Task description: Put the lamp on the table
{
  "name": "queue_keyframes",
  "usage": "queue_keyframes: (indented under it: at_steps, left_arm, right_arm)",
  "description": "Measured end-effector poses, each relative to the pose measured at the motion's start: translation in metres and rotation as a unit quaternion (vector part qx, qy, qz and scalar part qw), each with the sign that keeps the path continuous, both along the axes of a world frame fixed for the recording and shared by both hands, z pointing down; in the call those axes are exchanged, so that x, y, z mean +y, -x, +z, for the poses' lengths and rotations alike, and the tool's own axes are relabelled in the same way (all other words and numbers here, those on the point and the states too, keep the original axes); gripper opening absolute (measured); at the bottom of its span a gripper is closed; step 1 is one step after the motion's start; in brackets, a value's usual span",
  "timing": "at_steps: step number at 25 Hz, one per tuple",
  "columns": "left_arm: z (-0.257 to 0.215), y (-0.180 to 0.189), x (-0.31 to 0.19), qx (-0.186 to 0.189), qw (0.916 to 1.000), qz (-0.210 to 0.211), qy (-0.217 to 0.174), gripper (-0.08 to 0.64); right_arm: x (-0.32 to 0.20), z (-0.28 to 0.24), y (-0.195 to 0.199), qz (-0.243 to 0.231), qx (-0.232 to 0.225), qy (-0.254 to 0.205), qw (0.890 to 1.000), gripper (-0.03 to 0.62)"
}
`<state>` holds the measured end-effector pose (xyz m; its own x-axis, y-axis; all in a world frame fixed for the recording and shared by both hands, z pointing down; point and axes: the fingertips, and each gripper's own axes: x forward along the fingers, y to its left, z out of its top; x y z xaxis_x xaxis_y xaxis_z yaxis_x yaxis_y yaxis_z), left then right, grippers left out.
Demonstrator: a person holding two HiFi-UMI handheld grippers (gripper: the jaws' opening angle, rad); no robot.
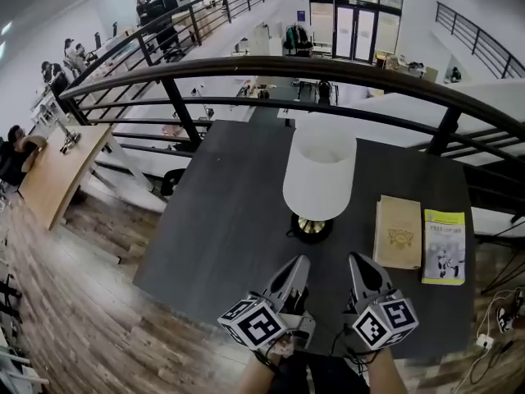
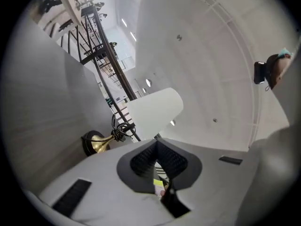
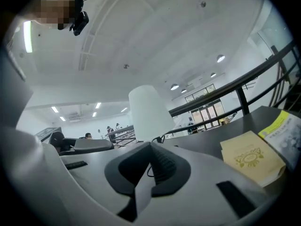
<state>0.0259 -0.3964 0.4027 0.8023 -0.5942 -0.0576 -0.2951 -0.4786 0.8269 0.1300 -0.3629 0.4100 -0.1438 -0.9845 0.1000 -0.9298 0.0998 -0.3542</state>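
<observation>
Your left gripper (image 1: 292, 274), lower centre of the head view: jaws pressed together, nothing between the pads. Your right gripper (image 1: 362, 270), just beside it on the right: jaws likewise closed, empty. Both point away from you across the table (image 1: 221, 220), a dark grey top filling the middle of the frame. Neither touches the lamp (image 1: 319, 173). The lamp stands upright on the table just beyond the two sets of fingertips, at frame centre: white shade on top, brass stem and dark round foot below. In the left gripper view it appears slanted, at centre left above the closed jaws, with a black cord (image 2: 120, 131) bundled at the stem. To the lamp's right on the table lies a tan book (image 1: 398, 232), and a yellow booklet (image 1: 444, 246) flat just beside it, near the right edge. A dark curved railing (image 1: 328, 68) runs across the upper frame behind the table, with a lower floor of desks and seated people beyond at upper left.
</observation>
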Motion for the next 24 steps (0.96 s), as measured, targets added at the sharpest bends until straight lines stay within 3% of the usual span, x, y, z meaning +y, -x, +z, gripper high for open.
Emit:
queue_keyframes:
  at_steps: [5,12,18,24]
  left_arm:
    - [-0.007,-0.002,0.009,-0.043,0.9987,-0.007,-0.028,0.014]
    - [-0.021,-0.002,0.014,-0.059,0.9970,-0.028,-0.042,0.014]
    - [-0.030,-0.003,0.017,-0.102,0.9918,-0.030,-0.071,0.014]
    - [-0.026,-0.005,0.020,-0.116,0.9900,-0.033,-0.074,0.012]
  right_arm:
    - [0.016,-0.020,-0.011,0.012,0.010,-0.008,1.000,-0.005]
    - [0.031,-0.026,-0.015,0.026,-0.015,-0.022,0.999,-0.005]
    - [0.037,-0.032,-0.009,0.015,-0.017,-0.027,0.999,-0.005]
    - [0.031,-0.034,-0.007,0.003,-0.014,-0.028,1.000,-0.005]
